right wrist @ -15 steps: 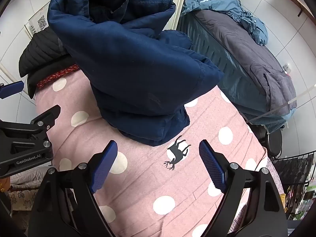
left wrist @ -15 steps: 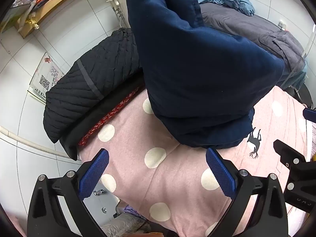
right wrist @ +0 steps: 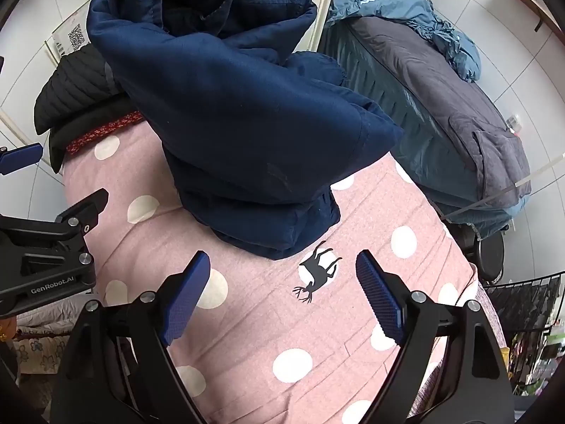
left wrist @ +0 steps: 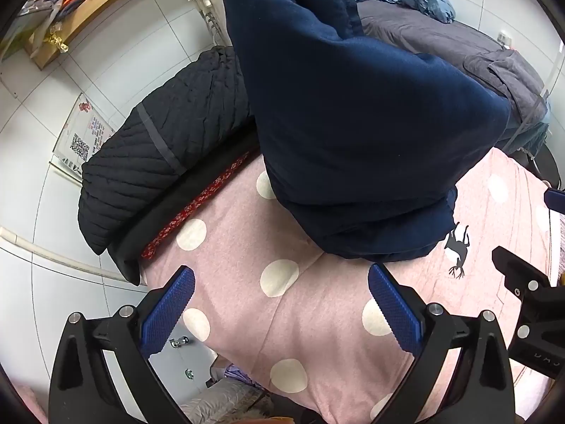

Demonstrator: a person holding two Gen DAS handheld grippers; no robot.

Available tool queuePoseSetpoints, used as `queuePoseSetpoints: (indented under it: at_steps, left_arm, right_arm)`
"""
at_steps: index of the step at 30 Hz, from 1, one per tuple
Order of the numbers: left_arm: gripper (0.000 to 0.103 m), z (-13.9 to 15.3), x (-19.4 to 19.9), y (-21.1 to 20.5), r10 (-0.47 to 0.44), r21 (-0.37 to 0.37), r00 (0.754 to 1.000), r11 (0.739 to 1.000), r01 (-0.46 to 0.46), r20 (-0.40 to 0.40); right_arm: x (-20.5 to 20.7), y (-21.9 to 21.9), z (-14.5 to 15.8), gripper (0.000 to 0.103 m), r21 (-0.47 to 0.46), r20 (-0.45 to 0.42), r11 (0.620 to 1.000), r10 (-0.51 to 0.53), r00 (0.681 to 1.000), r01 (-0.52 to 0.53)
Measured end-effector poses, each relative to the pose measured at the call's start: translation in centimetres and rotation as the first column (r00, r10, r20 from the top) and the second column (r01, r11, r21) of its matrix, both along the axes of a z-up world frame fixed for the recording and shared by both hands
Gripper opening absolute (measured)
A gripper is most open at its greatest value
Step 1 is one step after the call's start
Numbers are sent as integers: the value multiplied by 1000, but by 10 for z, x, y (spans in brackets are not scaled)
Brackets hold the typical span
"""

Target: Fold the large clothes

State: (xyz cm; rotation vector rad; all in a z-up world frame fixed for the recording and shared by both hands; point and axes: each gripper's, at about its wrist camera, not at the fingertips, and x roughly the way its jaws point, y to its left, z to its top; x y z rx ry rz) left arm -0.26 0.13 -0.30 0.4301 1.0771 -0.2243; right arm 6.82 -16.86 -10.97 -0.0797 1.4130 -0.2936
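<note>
Jacket (right wrist: 226, 113) lying folded on blanket (right wrist: 353, 318) | left gripper (left wrist: 280, 304), right gripper (right wrist: 282, 289) hovering, jaws spread, empty | next: probably pressing flat or fetching another.

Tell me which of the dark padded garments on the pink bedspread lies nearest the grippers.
The navy blue coat, folded mid-spread; the black quilted jacket lies beyond it, at the far edge.

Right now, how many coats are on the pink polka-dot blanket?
2: the navy padded coat heaped mid-blanket, and a black quilted coat folded at the far left edge. More may lie hidden behind the navy one.
</note>
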Motion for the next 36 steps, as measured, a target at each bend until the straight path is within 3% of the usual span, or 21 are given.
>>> queuePoseSetpoints:
  at_steps: [36]
  left_arm:
    - [97,-2,-1,3,1,9,1000,1000,-1,-7]
  right_arm:
    - [-1,-1,1,84,0,0,1000,3,1000,-3]
